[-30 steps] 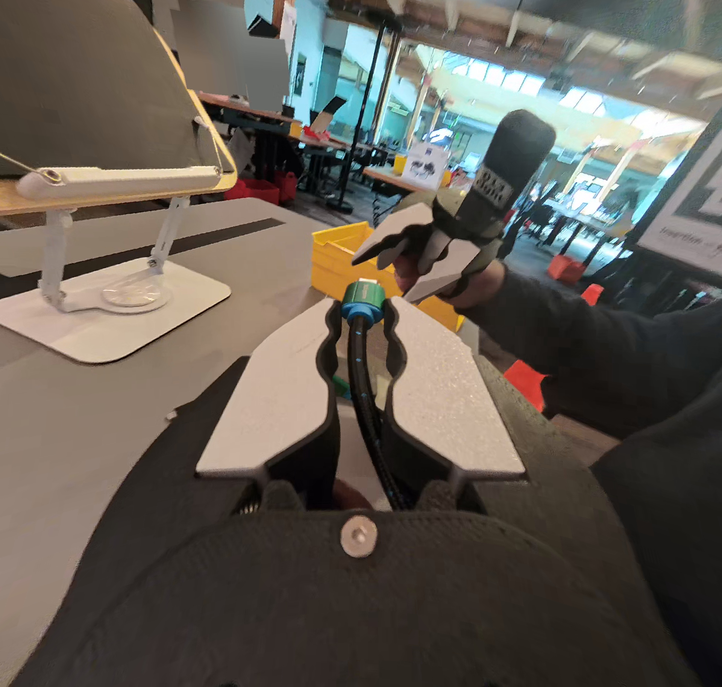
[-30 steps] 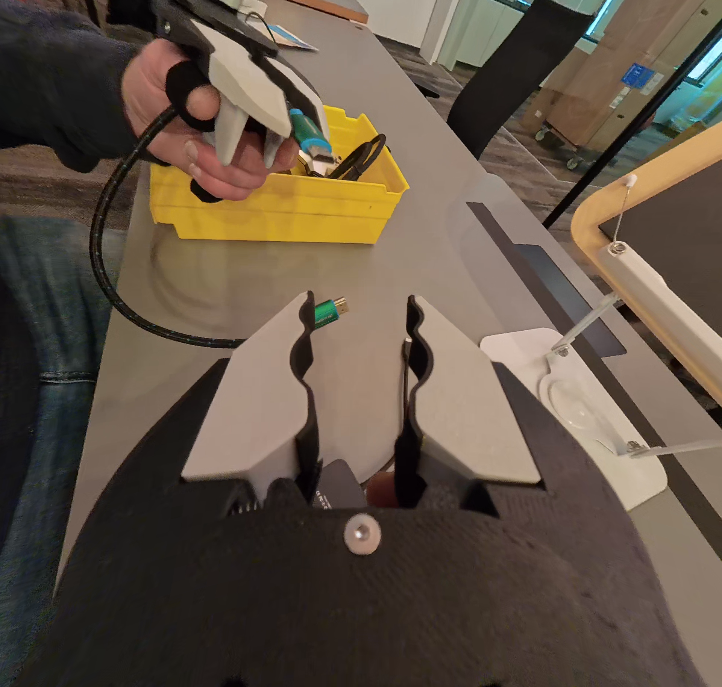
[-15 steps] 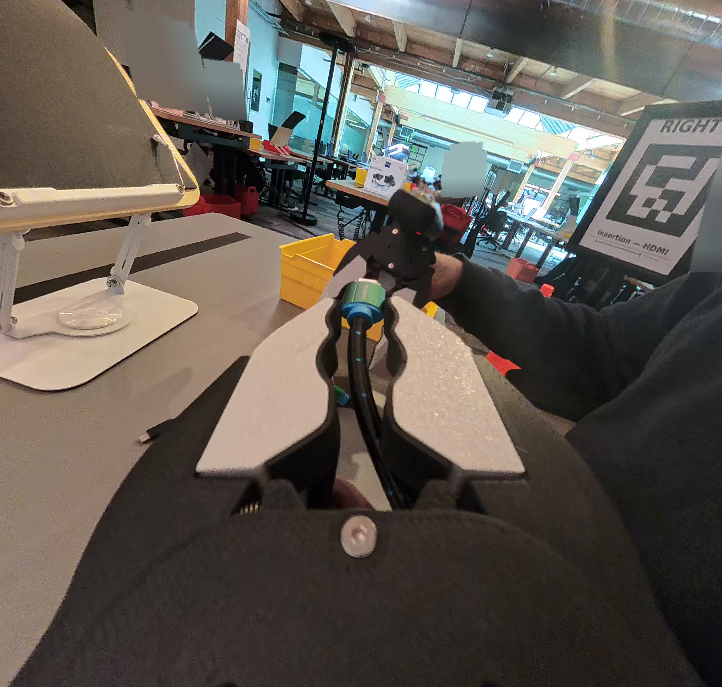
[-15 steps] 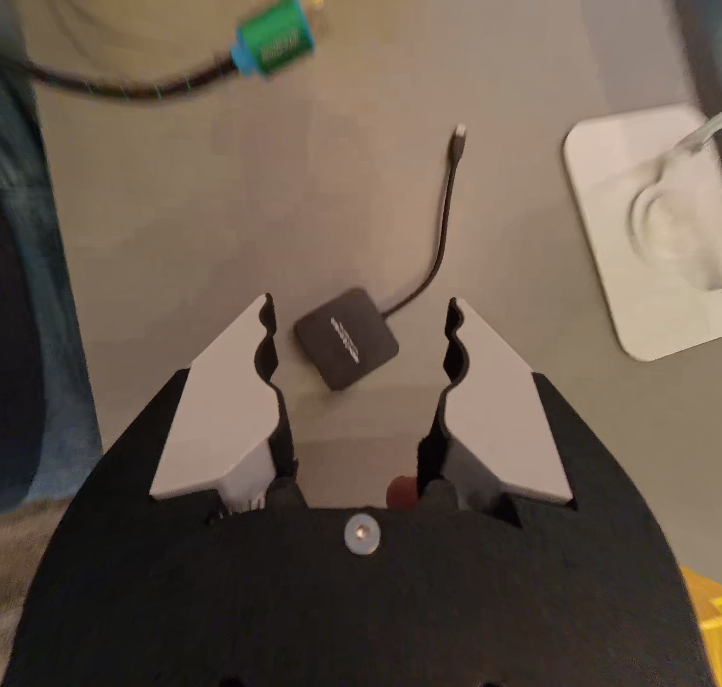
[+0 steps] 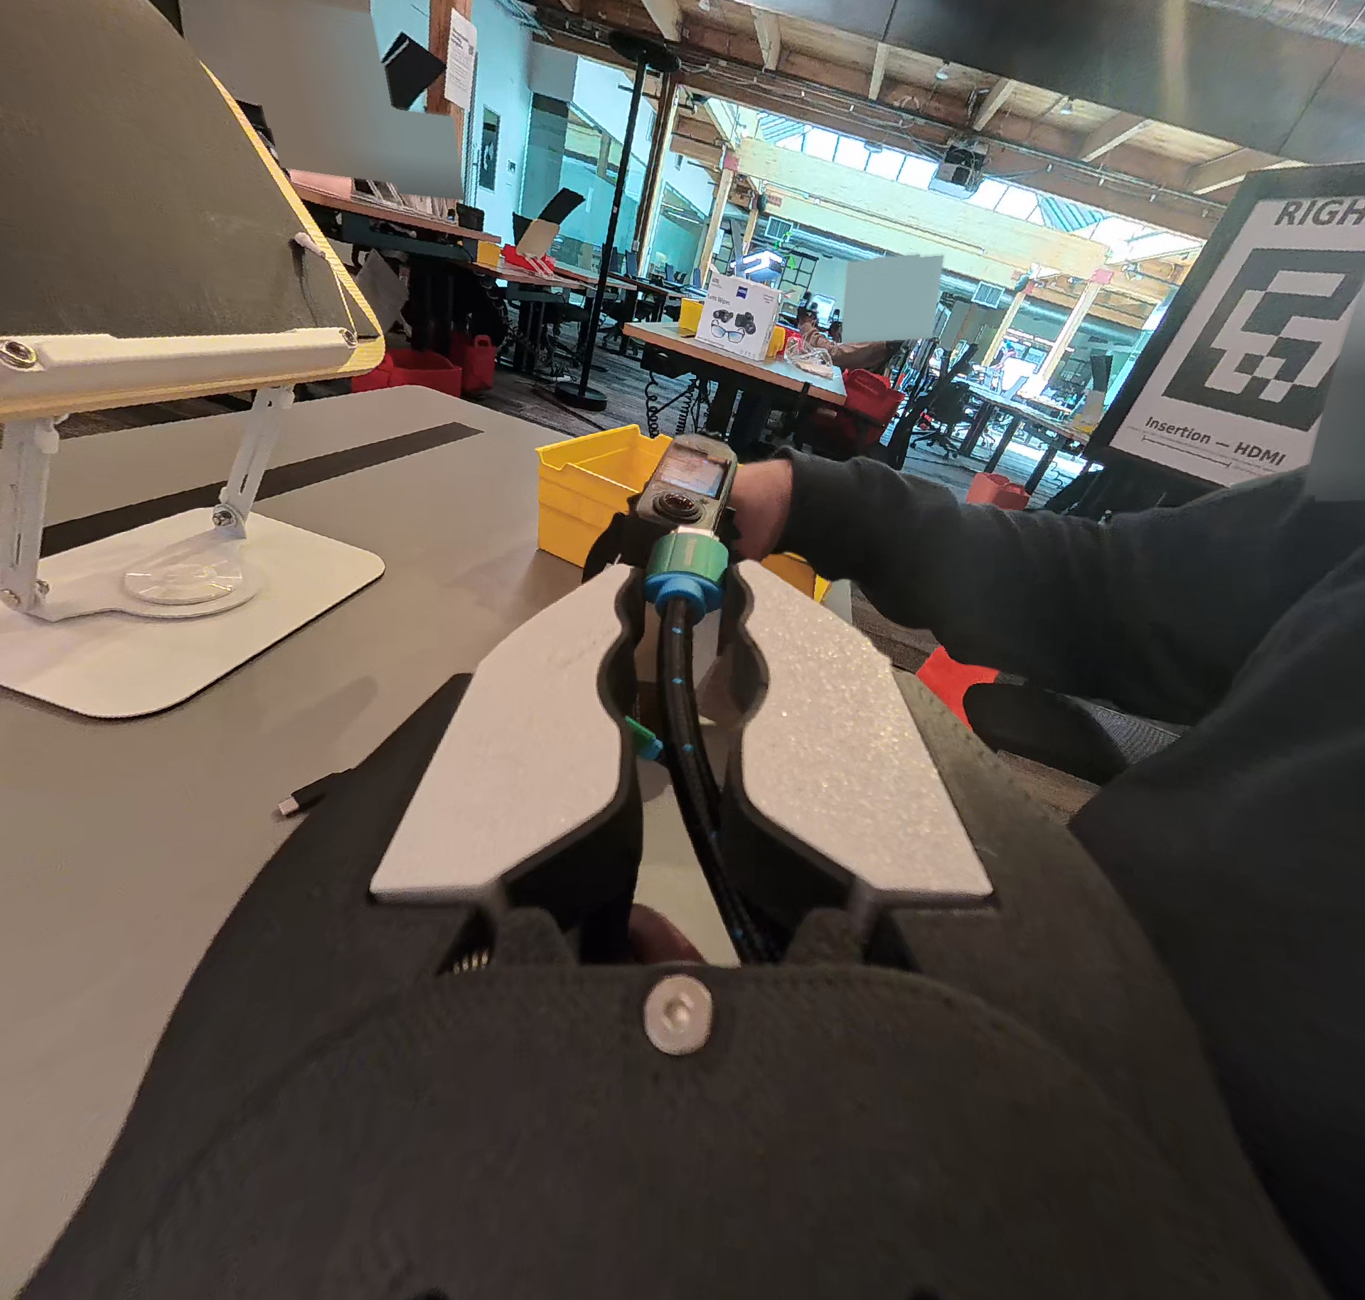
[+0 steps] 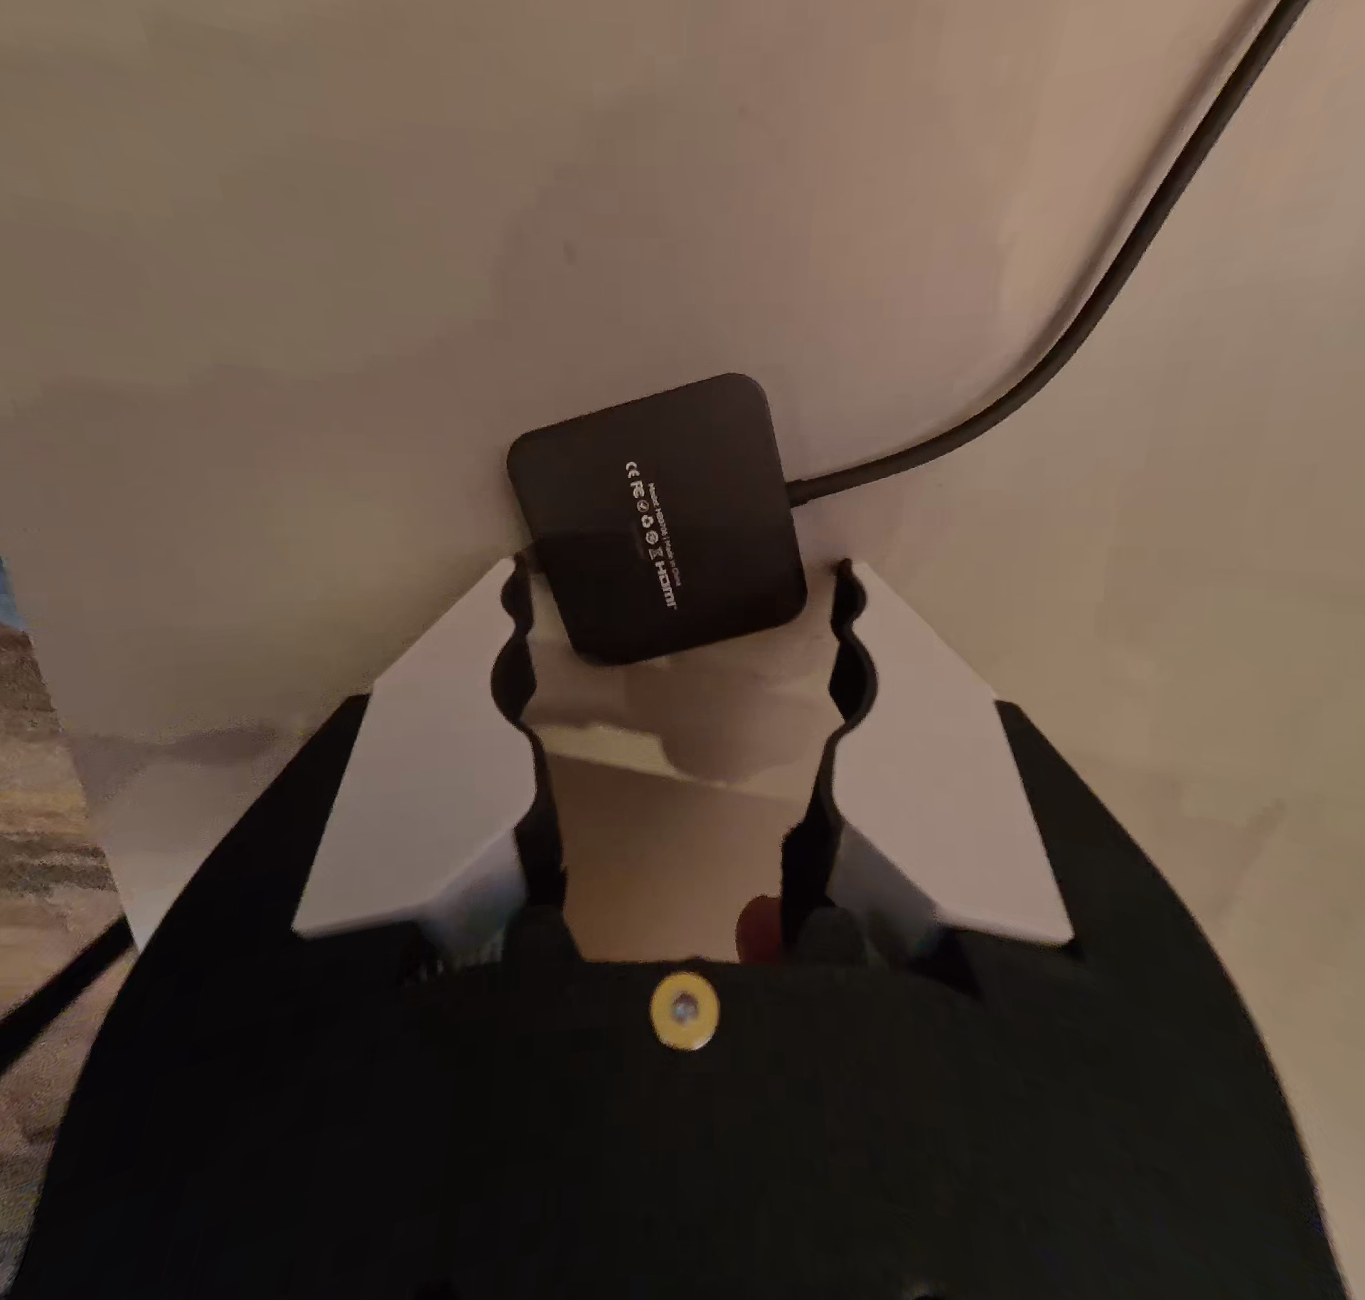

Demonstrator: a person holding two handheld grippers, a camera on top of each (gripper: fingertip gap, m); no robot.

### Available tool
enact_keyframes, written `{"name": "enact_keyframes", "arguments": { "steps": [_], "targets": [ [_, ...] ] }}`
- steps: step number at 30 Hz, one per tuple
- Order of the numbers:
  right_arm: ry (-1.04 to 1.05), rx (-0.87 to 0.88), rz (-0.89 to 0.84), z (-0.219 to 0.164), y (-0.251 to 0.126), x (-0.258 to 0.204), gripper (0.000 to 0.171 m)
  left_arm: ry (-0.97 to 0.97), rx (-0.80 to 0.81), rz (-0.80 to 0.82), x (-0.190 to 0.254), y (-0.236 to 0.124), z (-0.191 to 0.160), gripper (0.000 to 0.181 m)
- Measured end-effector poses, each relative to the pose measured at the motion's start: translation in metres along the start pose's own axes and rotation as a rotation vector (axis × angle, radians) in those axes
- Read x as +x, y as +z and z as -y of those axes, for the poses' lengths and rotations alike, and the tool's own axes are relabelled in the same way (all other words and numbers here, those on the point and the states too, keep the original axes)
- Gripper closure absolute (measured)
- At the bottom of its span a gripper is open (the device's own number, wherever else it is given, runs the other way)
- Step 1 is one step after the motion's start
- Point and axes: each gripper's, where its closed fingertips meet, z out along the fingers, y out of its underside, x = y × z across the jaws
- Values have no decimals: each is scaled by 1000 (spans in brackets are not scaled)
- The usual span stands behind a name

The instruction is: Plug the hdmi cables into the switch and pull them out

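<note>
Pointing forward, HDMI plug (image 5: 685, 559), cable (image 5: 690, 747) trailing back

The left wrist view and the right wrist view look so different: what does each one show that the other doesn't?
Only the left wrist view shows the left hand-held gripper shut on a green-ended cable, a yellow bin, a white stand and the workshop behind. Only the right wrist view shows the small black switch with its thin cord, lying between the open fingers of the right hand-held gripper. Both show the grey table.
</note>
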Motion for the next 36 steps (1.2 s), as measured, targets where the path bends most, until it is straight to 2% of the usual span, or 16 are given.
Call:
{"name": "enact_keyframes", "arguments": {
  "steps": [2,8,13,26,36],
  "targets": [
    [-46,0,11,-2,-1,1,104,-2,-2,-3,0,0,-1,162],
    [-56,7,48,1,-2,-3,105,3,-14,-6,1,2,-3,162],
    [27,131,101,19,-11,-12,106,12,-27,-3,2,5,-6,161],
    [64,399,118,69,-83,-14,105,88,-129,25,8,25,-23,161],
    [87,549,161,101,-119,-21,105,191,-226,117,3,35,-41,161]
  ]
}}
